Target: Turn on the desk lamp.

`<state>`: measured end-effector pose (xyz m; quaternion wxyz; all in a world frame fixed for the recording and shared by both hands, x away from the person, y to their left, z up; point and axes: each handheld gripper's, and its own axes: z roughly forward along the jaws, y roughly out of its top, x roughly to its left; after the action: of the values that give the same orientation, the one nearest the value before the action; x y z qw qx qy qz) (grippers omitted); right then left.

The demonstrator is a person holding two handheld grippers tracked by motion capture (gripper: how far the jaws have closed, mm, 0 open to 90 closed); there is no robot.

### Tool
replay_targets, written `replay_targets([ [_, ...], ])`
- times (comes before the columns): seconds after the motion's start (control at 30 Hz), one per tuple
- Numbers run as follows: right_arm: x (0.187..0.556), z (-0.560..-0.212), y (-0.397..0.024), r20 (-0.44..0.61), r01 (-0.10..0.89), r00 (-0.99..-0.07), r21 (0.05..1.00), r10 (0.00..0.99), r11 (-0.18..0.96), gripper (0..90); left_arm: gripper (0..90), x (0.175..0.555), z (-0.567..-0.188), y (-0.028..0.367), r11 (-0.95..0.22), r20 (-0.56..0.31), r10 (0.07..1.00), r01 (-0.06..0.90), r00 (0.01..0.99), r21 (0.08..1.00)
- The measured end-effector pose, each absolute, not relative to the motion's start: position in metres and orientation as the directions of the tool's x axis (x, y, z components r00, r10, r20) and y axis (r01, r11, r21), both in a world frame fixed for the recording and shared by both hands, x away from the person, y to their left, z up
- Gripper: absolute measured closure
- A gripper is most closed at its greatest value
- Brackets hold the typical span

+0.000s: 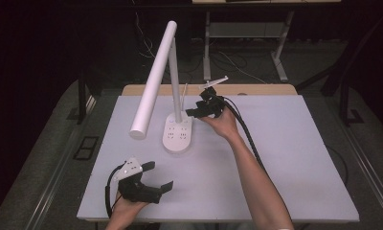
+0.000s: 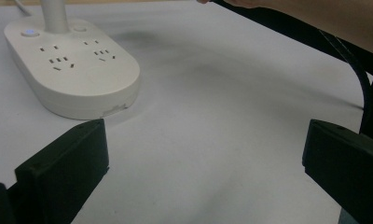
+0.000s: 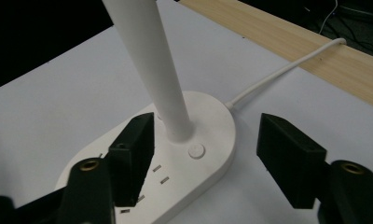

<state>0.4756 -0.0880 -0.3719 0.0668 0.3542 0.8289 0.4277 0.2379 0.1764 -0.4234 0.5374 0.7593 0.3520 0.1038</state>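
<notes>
A white desk lamp stands mid-table on an oval base [image 1: 177, 134] with power sockets on top; its post [image 3: 149, 65] rises and a long tube head [image 1: 153, 79] slants down to the left. My right gripper [image 1: 193, 113] is open just right of the base's far end, jaws either side of a round button [image 3: 196, 151] beside the post. My left gripper [image 1: 161, 176] rests open near the front left of the table, pointing toward the base [image 2: 72, 70], which shows a small lit blue button [image 2: 30, 32]. Nothing is between either pair of jaws.
A white cord [image 3: 287, 70] runs from the base's back over a wooden strip [image 1: 208, 89] along the table's far edge. The white tabletop [image 1: 285, 158] has bare room to the right and front. My right forearm [image 1: 256, 187] and its black cable [image 1: 247, 132] cross the middle.
</notes>
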Motion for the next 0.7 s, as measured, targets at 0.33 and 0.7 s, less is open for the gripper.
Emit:
replay_targets([
  [0.33,0.486,-0.387,-0.088,0.252,0.572,-0.719,0.744,0.648,0.346,55.2,0.0,0.238,-0.423,0.177,-0.172,-0.221,0.647,0.422,0.730,0.890],
  [0.7,0.493,-0.401,-0.085,0.303,0.597,-0.714,0.735,0.632,0.322,78.0,0.0,0.239,-0.423,0.177,-0.176,-0.220,0.646,0.423,0.731,0.889],
])
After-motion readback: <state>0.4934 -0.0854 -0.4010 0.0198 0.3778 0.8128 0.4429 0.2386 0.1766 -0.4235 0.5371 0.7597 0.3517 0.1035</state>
